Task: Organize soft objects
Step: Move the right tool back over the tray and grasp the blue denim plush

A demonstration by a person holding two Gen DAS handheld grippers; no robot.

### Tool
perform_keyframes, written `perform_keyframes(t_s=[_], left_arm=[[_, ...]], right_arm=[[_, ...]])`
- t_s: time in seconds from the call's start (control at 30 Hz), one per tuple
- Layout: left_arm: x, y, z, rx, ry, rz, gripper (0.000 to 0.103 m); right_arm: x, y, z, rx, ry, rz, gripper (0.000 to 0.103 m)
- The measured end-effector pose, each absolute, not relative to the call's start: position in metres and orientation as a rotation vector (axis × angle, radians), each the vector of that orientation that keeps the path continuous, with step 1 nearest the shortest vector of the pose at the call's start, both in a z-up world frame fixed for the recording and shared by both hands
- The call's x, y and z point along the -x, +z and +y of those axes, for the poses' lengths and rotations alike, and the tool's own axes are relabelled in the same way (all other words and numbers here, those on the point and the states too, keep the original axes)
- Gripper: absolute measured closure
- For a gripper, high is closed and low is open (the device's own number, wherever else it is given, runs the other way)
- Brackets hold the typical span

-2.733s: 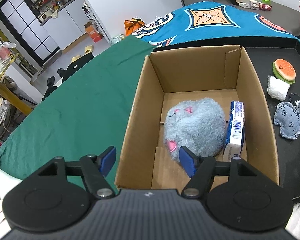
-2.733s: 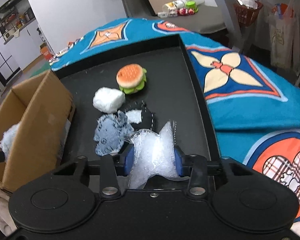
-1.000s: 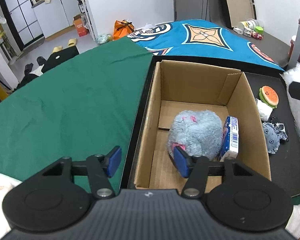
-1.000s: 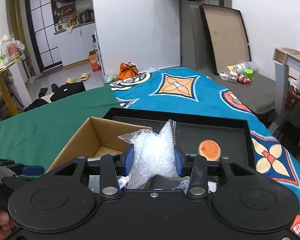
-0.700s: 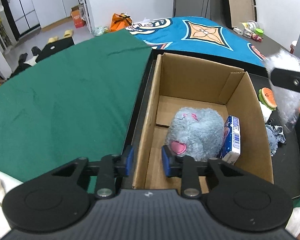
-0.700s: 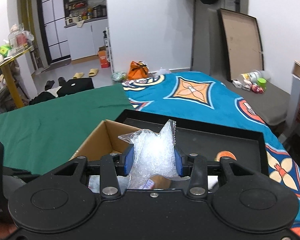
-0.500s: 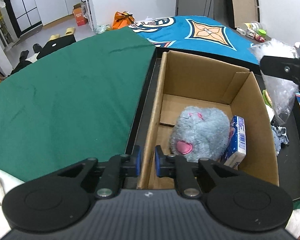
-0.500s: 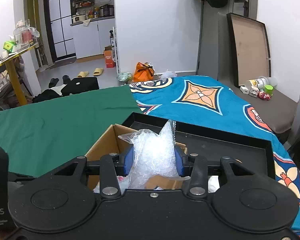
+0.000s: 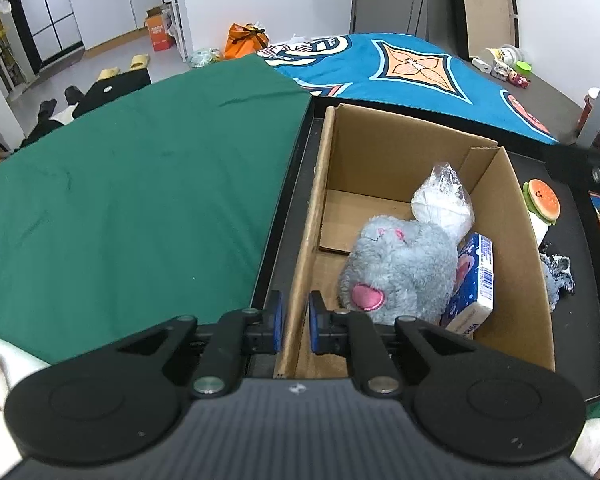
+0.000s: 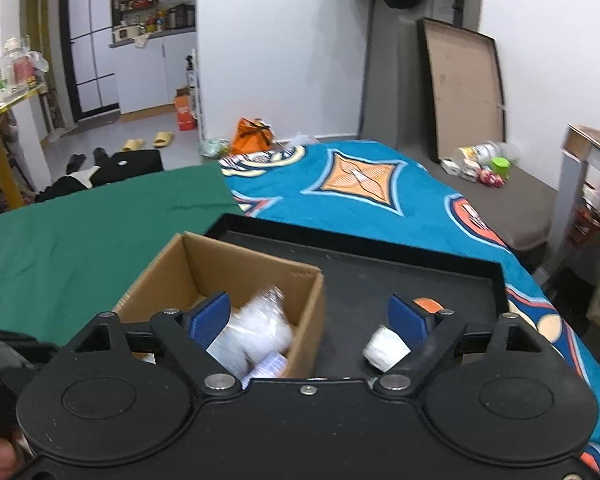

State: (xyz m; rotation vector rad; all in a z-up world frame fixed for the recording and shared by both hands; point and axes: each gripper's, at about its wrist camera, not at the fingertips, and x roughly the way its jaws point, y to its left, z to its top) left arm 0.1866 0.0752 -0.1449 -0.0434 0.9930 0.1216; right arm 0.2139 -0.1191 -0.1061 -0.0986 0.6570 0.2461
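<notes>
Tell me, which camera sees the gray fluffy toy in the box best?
The left wrist view. The toy lies whole in the box there. In the right wrist view, the right gripper hides it.

Black tray (image 9: 587, 280) sits ahead of my tools on the worktop, on green cloth (image 9: 140, 200) to the left and blue patterned cloth (image 10: 359, 200) beyond. On the tray: cardboard box (image 9: 527, 280), burger plush (image 9: 541, 200), white lump (image 10: 383, 348), grey-black plush (image 9: 559, 272).
</notes>
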Motion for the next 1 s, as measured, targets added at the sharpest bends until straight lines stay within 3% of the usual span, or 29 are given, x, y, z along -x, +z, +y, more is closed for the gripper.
perform_keyframes(t_s=[0.23, 0.6, 1.0], left_arm=[[-0.186, -0.14, 0.07, 0.036, 0.133, 0.998, 0.086], [-0.185, -0.135, 0.054, -0.019, 0.148, 0.988, 0.061], [-0.191, -0.137, 0.046, -0.076, 0.177, 0.995, 0.056]], right_arm=[[-0.207, -0.112, -0.142, 0.112, 0.208, 0.671, 0.017], [-0.202, -0.126, -0.177, 0.105, 0.218, 0.697, 0.017], [-0.207, -0.164, -0.209, -0.02, 0.208, 0.753, 0.022]])
